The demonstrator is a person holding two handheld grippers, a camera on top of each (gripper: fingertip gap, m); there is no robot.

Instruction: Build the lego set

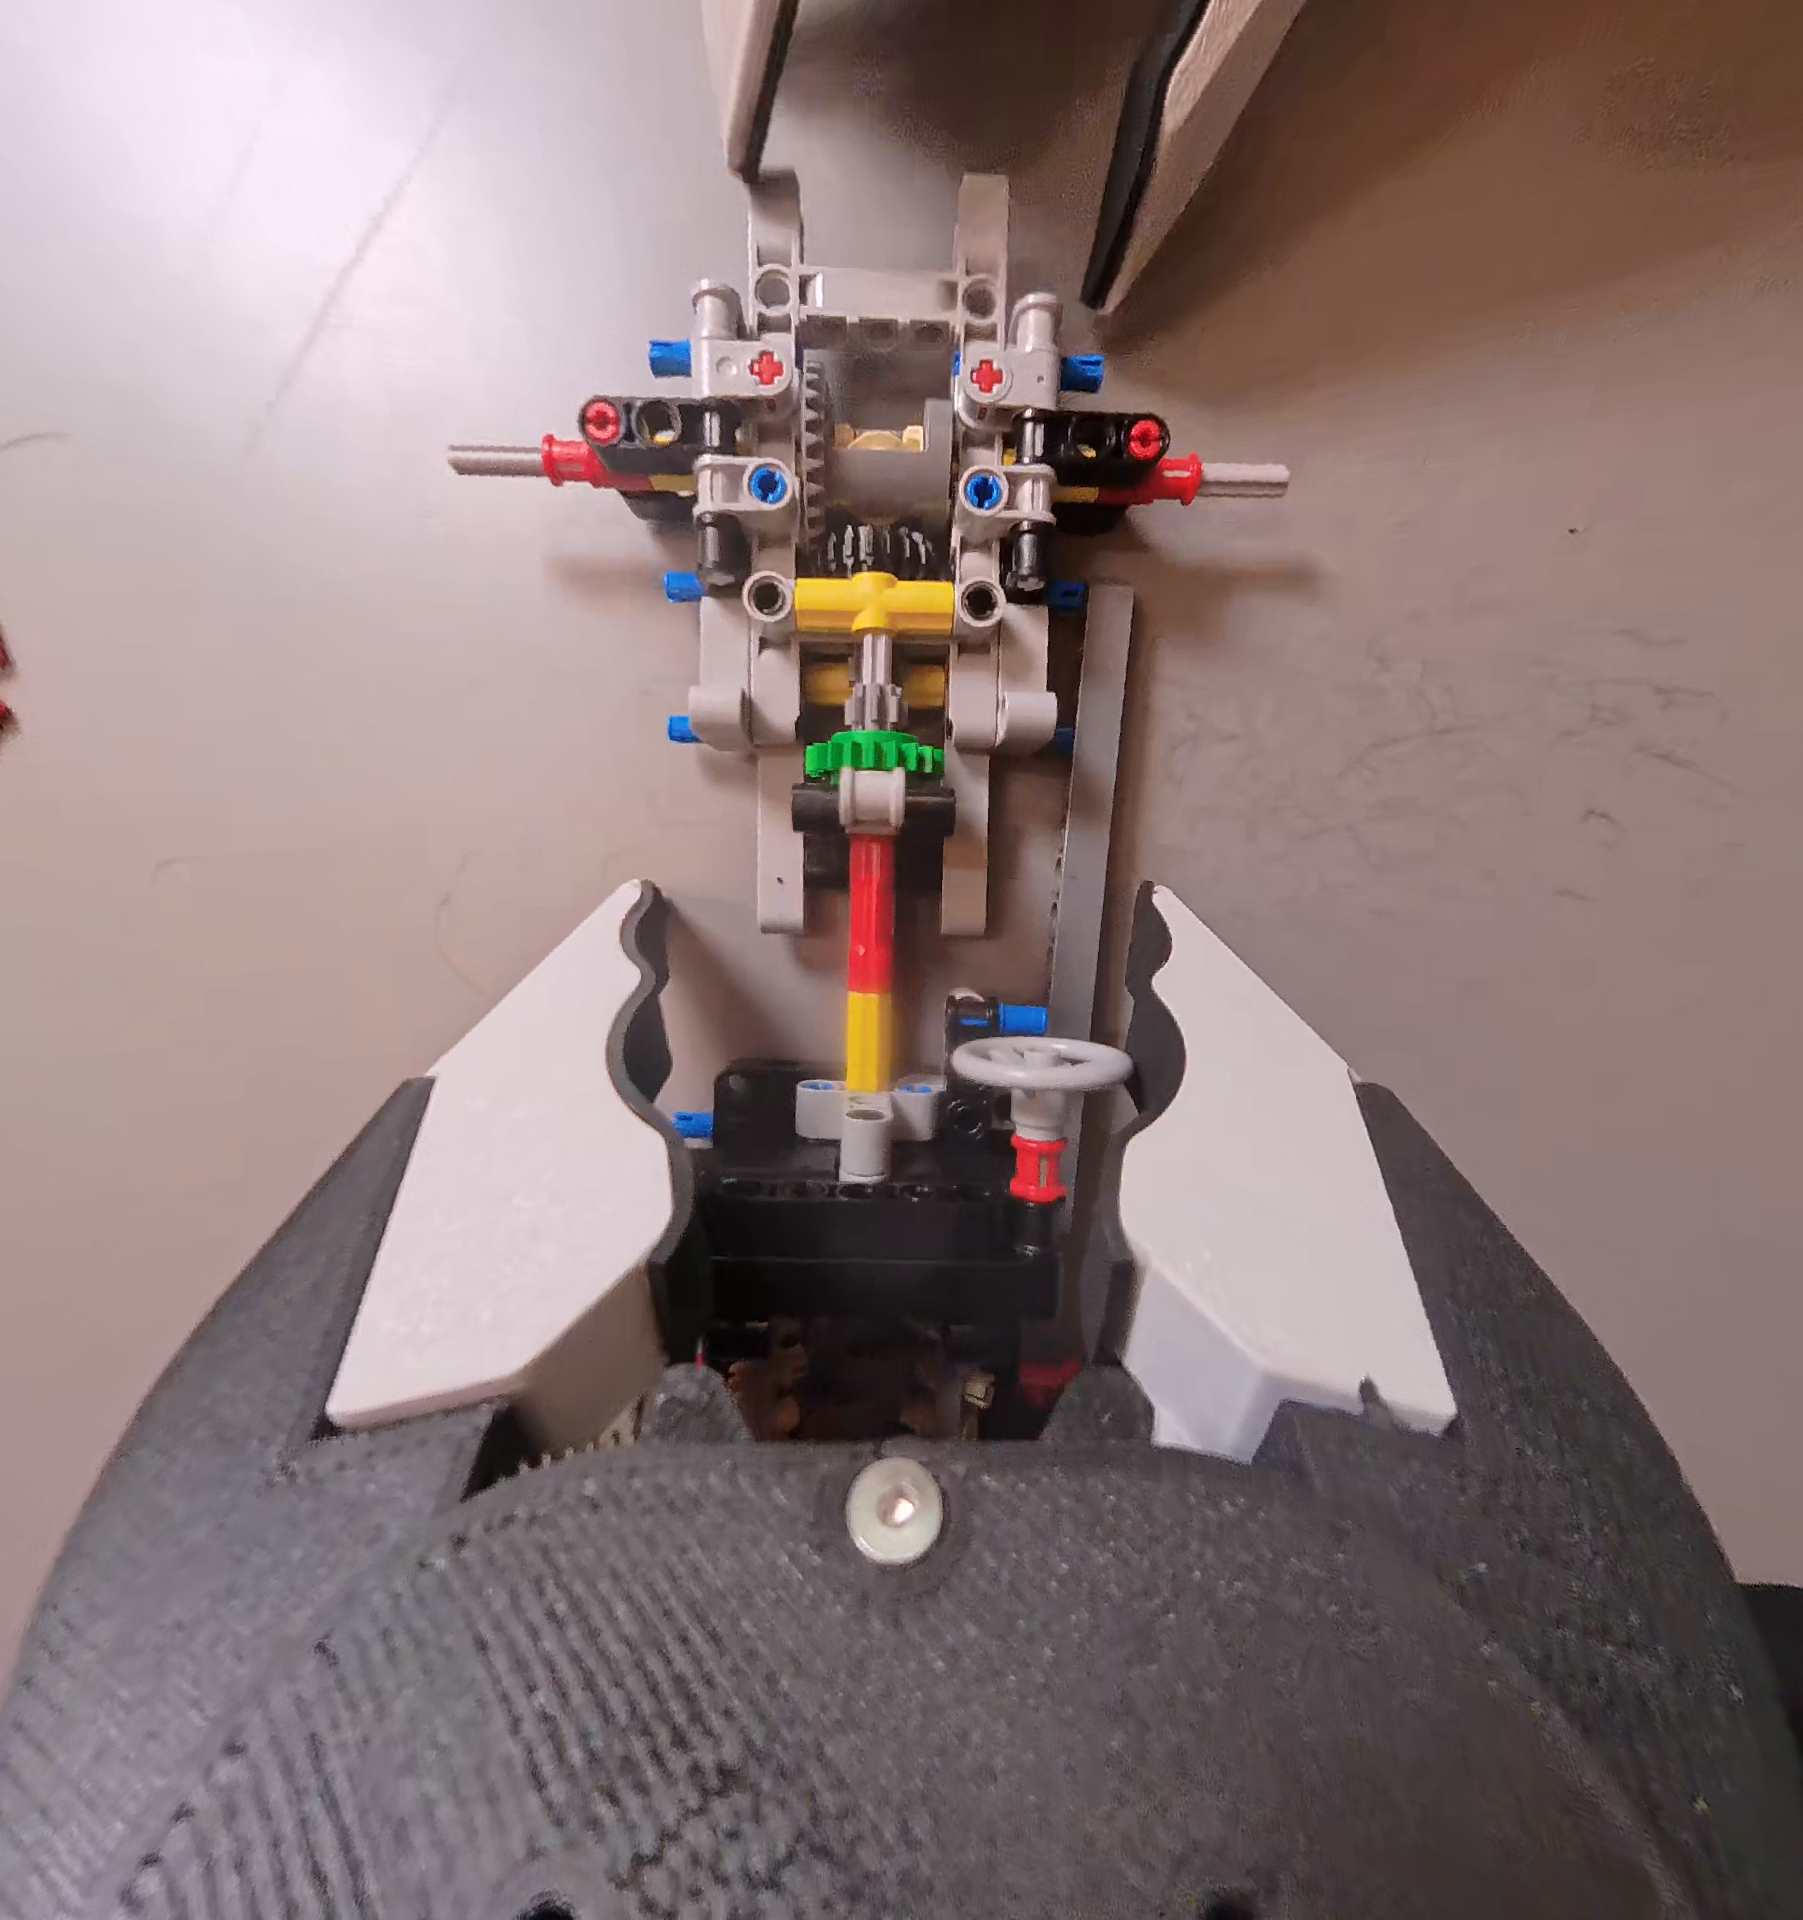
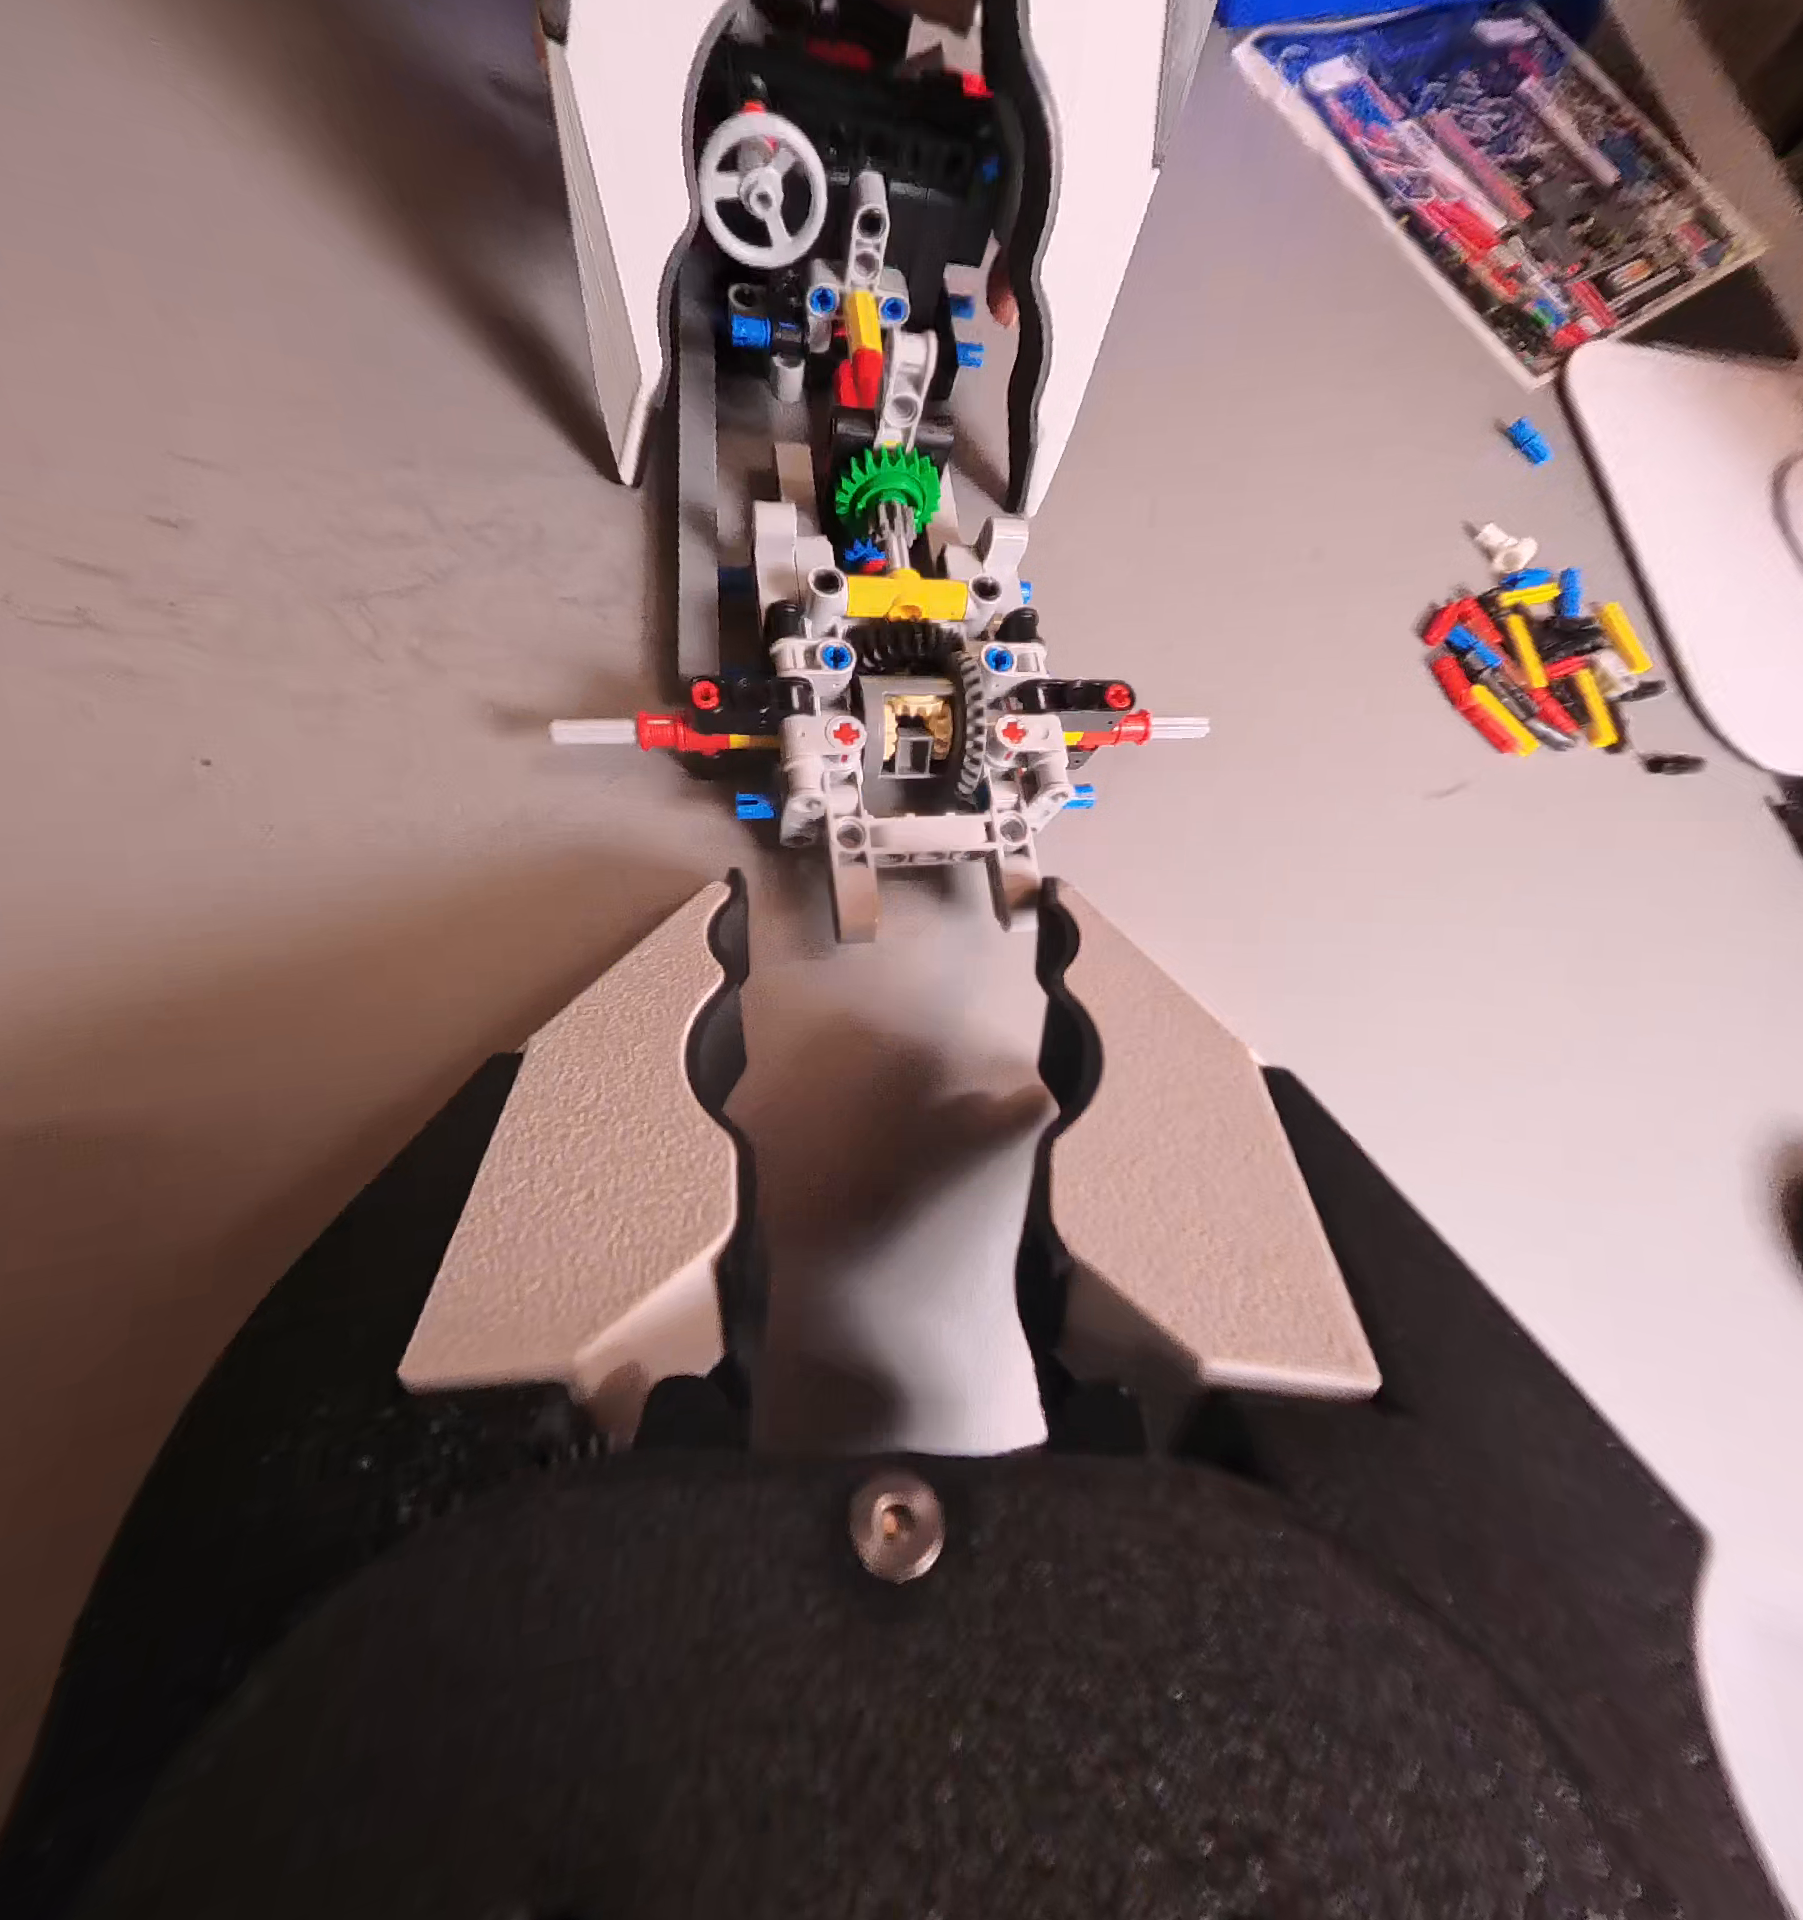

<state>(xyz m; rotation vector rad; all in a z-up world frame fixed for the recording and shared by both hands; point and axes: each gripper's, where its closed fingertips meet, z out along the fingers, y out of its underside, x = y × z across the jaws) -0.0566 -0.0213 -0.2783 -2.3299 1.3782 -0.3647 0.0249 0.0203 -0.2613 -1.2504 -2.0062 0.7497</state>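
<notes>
Left gripper (image 1: 892, 1039) pinches the chassis (image 1: 876, 582) at its black end; right gripper (image 2: 892, 925) hangs spread and empty at the far end. Mid-build: fetching from the pile (image 2: 1536, 665) looks next.

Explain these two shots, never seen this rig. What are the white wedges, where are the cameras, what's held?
Each picture comes from a camera on a handheld two-finger claw, looking along its fingers; a person holds one per hand. The white wedges are those fingers. The left claw is shut on the black end of a half-built lego chassis with a grey steering wheel. The right claw faces it from the opposite end, open and empty. Loose pins and an instruction booklet lie on the grey table.
</notes>
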